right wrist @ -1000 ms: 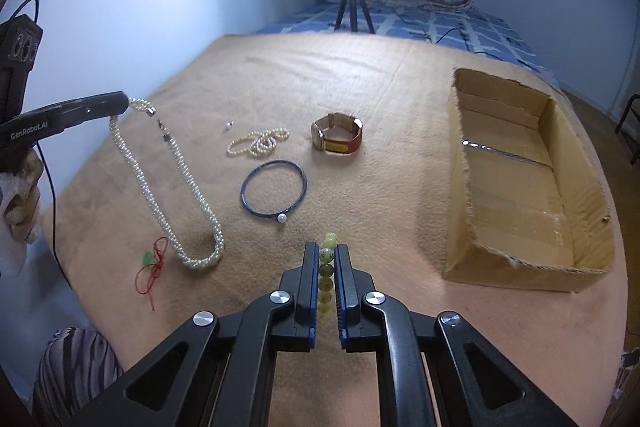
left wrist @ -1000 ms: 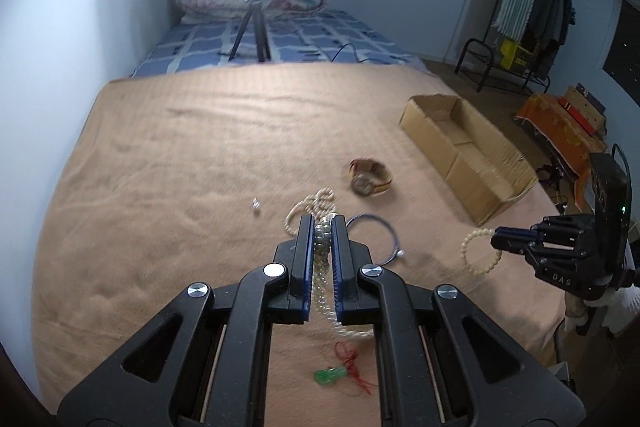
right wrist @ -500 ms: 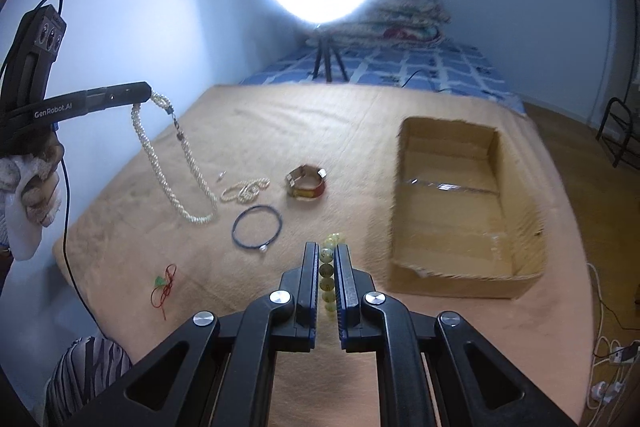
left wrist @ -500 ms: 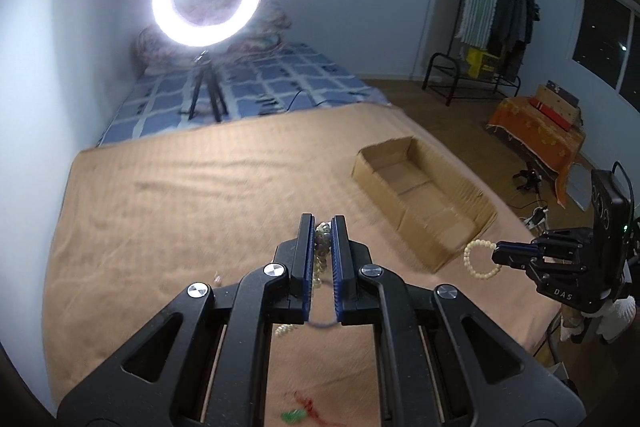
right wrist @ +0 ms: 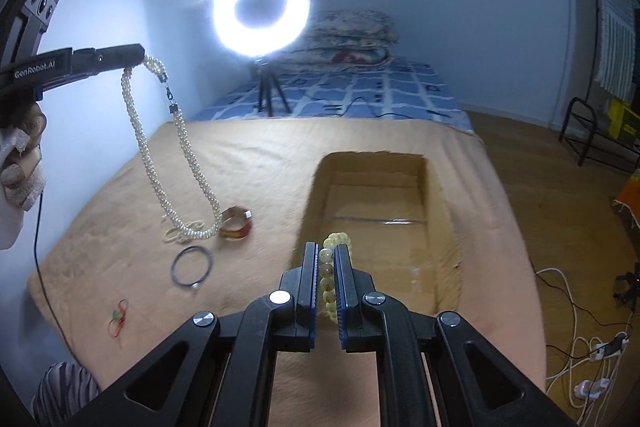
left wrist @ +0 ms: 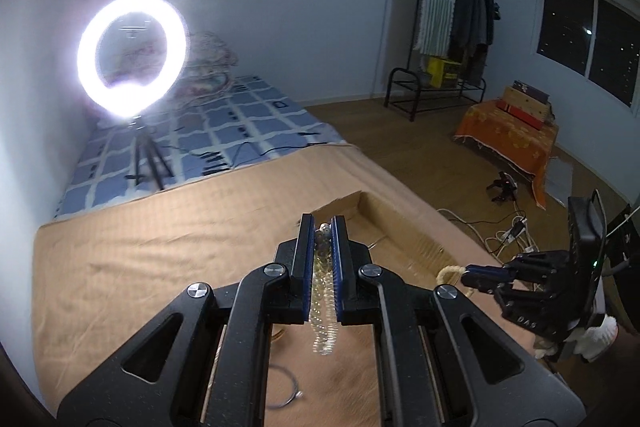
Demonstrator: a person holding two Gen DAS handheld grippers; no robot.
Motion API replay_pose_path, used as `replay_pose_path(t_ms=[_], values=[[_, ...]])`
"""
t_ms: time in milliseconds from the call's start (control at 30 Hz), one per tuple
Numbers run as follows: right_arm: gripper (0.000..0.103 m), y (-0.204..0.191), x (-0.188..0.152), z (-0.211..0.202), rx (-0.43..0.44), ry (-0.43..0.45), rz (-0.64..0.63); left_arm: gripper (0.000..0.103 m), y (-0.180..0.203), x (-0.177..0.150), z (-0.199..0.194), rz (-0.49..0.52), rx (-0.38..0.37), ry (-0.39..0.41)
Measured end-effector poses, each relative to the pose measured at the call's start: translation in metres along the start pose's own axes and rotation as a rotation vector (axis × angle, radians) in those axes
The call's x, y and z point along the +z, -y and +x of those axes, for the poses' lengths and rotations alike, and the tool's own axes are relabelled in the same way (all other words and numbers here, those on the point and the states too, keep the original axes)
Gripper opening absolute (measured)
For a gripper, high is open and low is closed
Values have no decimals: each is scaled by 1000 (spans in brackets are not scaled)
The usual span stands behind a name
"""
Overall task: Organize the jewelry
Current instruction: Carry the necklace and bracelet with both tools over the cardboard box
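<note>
left gripper (right wrist: 138, 54): jaws clamped on pearl necklace (right wrist: 160, 187), raised above bed (right wrist: 260, 163); loop hangs free, bottom end over pearl bracelet (right wrist: 180, 233)
red cord (right wrist: 118, 317): on bed near front-left edge
blue bangle (right wrist: 191, 266): flat on bed, just in front of pearl bracelet
watch (right wrist: 237, 223): on bed, beside necklace's bottom end, left of box
right gripper (right wrist: 328, 259): jaws closed on yellow bead bracelet (right wrist: 329, 275), tips over box's near-left corner
box (right wrist: 428, 195): open cardboard, on bed right of watch, nothing visible inside
ring light (right wrist: 262, 13): lit, on tripod at far end of bed
</note>
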State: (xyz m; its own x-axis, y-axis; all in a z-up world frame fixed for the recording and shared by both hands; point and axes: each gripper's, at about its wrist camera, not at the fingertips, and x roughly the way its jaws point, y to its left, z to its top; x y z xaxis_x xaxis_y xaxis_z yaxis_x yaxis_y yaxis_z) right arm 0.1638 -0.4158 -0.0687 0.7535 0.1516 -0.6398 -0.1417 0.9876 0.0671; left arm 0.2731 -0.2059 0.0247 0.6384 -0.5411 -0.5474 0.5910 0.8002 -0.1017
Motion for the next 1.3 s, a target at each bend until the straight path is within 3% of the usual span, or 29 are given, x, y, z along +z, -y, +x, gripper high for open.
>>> replay_pose_path(t_ms=[500,833,1300], values=[[5,50,3,46,-81,-30,59,6,44,41,110,-43,-101,-46],[5,60,-6,74,-96,-76,59,6,67,17,160,-38,-125,-136],[5,73,-20,92,-88,-131,87,6,73,-24,211,-28,-63,-254]])
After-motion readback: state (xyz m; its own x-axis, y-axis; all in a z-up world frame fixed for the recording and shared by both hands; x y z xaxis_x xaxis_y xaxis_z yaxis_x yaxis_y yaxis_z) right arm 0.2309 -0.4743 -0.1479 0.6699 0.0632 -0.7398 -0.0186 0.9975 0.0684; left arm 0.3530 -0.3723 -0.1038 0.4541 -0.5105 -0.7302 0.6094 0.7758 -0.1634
